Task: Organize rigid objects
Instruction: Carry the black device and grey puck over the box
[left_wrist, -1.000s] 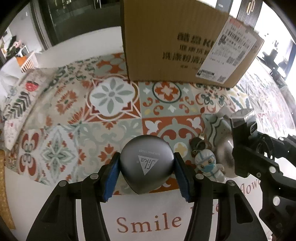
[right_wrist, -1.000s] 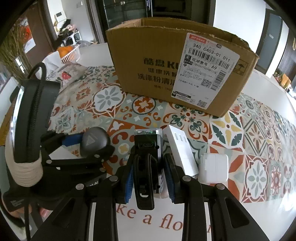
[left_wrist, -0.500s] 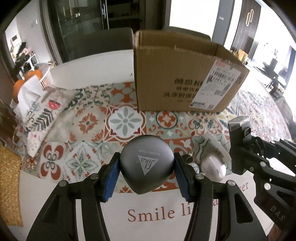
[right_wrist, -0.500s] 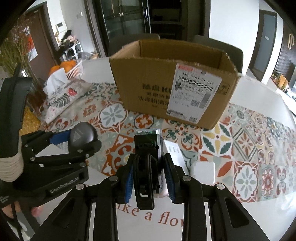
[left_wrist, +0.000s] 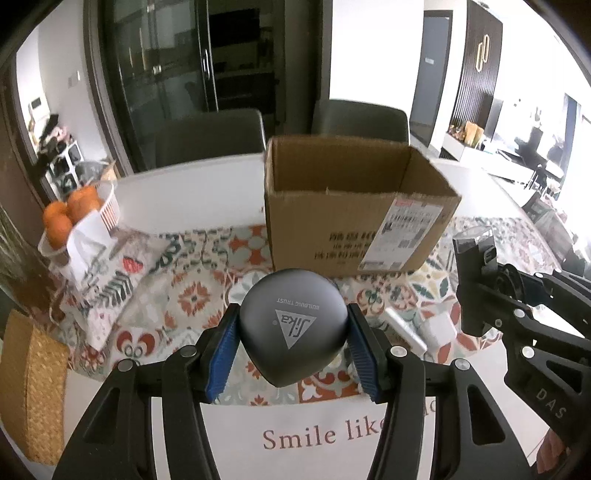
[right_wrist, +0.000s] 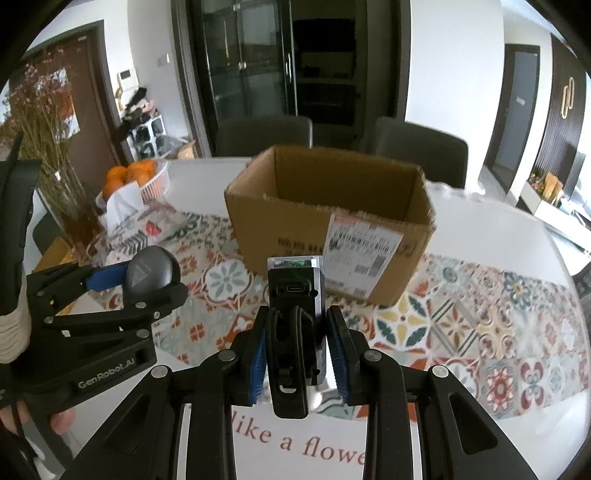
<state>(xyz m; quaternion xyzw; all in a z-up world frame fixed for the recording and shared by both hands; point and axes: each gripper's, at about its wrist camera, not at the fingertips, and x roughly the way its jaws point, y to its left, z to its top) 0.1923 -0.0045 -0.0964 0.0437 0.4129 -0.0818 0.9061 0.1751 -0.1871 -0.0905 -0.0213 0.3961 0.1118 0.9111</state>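
Left gripper (left_wrist: 291, 350) clamped on grey rounded case (left_wrist: 293, 325); right gripper (right_wrist: 297, 354) clamped on black clip device (right_wrist: 295, 314). Both above patterned worktop (right_wrist: 461, 317), open cardboard box (right_wrist: 332, 221) ahead.

I'm in a home dining room: a white table (right_wrist: 480, 236) with a patterned tile-print cloth (right_wrist: 461, 317), grey chairs (right_wrist: 417, 147) behind it, a basket of oranges (left_wrist: 70, 218), a dark glass-door cabinet (right_wrist: 258, 62).

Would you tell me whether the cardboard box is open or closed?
Open: the cardboard box shows bare inner walls and no flaps across the top.
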